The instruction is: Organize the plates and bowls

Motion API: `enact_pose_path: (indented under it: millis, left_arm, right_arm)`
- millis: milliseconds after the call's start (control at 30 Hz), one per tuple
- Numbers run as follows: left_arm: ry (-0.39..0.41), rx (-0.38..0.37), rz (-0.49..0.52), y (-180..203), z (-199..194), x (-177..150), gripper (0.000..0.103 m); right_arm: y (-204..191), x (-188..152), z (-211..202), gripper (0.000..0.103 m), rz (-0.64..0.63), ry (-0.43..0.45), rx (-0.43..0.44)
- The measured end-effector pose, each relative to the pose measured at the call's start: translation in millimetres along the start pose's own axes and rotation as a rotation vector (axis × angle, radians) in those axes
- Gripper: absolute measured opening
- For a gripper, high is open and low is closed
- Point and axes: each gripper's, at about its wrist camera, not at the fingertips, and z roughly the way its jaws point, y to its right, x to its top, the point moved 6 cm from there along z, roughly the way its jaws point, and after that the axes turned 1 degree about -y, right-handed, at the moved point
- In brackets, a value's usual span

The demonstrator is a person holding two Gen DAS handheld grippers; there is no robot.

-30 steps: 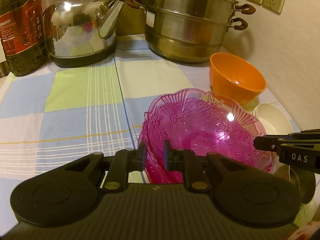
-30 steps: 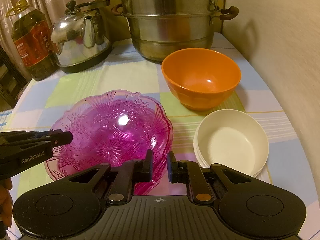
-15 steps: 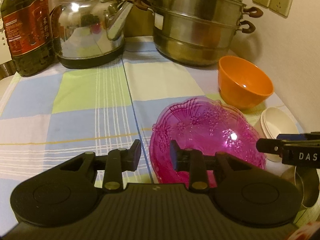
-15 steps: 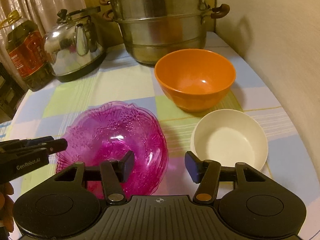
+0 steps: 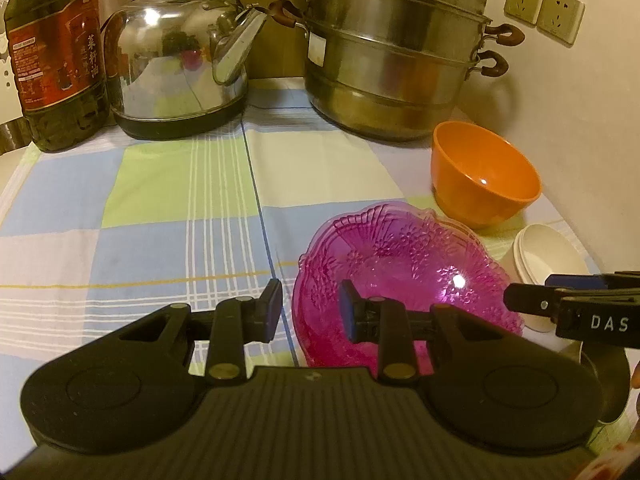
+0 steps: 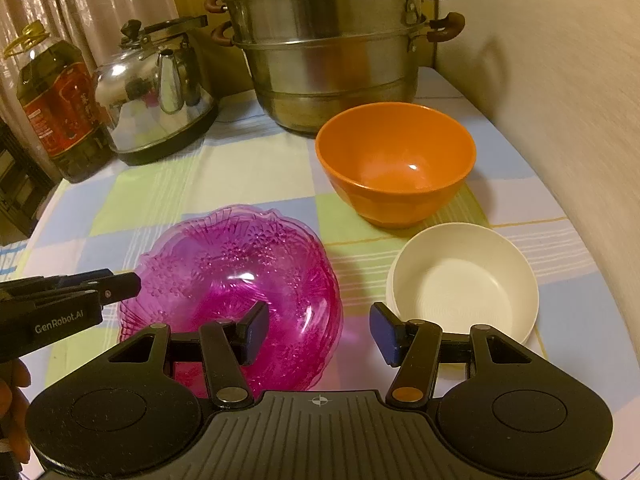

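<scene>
A pink patterned glass bowl [image 5: 404,272] rests on the checked tablecloth; it also shows in the right wrist view [image 6: 236,280]. My left gripper [image 5: 310,312] is open, its jaws either side of the bowl's left rim without touching. My right gripper [image 6: 318,330] is open wide over the bowl's right rim. An orange bowl [image 6: 396,160] stands behind, also in the left wrist view [image 5: 484,172]. A stack of white bowls [image 6: 464,280] sits to the right, also in the left wrist view [image 5: 548,248].
A steel steamer pot [image 6: 332,48], a steel kettle [image 6: 156,88] and an oil bottle [image 6: 56,104] line the back of the table. A wall [image 6: 560,80] runs along the right side. The checked tablecloth [image 5: 160,208] covers the table.
Both grippers were shut on the pink bowl's rims and held it tilted. They have opened and drawn back, and the bowl now sits flat on the cloth.
</scene>
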Motion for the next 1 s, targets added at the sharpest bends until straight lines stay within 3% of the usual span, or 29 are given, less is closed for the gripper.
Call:
enact_pose_path:
  millis: [533, 1000]
  left_arm:
    - [0.041, -0.103, -0.061, 28.3, -12.0, 11.3, 0.027]
    - [0.077, -0.209, 0.016, 92.7, -11.0, 18.5, 0.027]
  right_arm:
    - [9.4, 9.2, -19.5, 0.056, 0.044, 0.095, -0.018]
    - [71.0, 9.3, -45.0, 0.056, 0.169, 0.168, -0.119]
